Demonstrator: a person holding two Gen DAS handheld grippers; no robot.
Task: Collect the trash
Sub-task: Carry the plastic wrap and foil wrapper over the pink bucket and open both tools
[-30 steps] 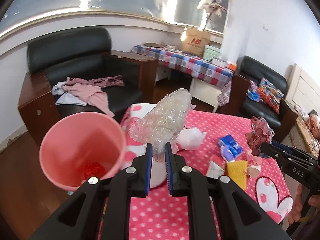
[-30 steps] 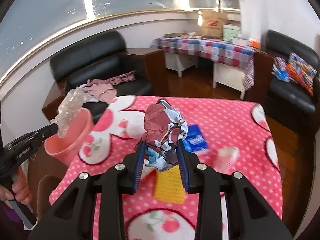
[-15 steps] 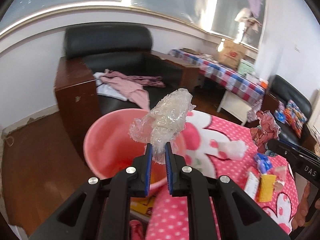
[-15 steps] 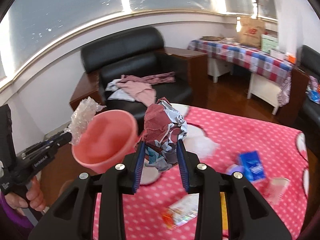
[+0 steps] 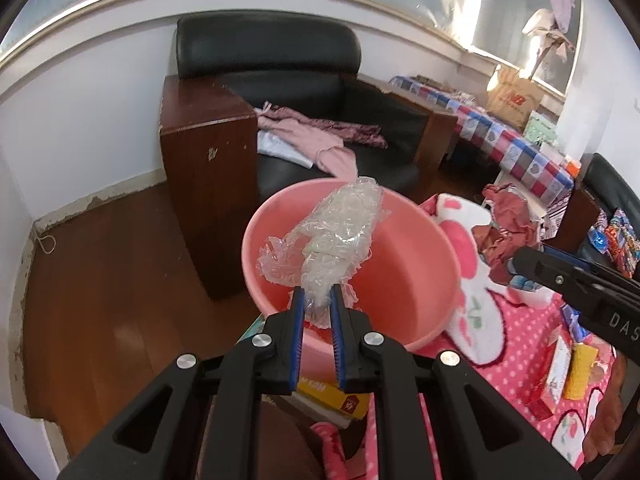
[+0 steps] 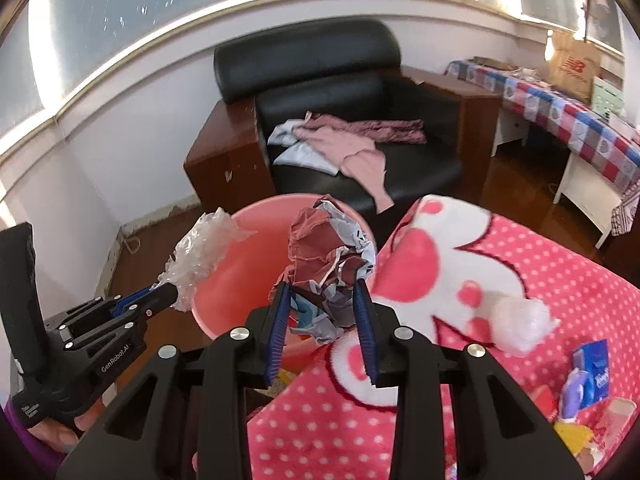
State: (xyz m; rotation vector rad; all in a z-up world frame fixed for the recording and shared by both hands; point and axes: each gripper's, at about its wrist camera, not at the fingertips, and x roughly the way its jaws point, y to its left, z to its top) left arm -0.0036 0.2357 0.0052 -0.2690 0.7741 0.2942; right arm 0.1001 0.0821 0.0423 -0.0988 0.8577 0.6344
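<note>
Now the left gripper [image 5: 317, 295] is clamped almost shut on one clear plastic wad [image 5: 334, 236], just above one pink bucket [image 5: 404, 264]. Beside it, the right gripper [image 6: 322, 295] pinches one crumpled paper ball [image 6: 330, 248], its fingers partly apart, over the bucket's rim.

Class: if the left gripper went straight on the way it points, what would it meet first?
Probably the inside of the pink bucket; the left gripper, shut on crumpled clear plastic, aims into it, though depth is unclear.

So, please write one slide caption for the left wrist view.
Left gripper holds crumpled clear plastic wrap above the pink plastic bucket.
</note>
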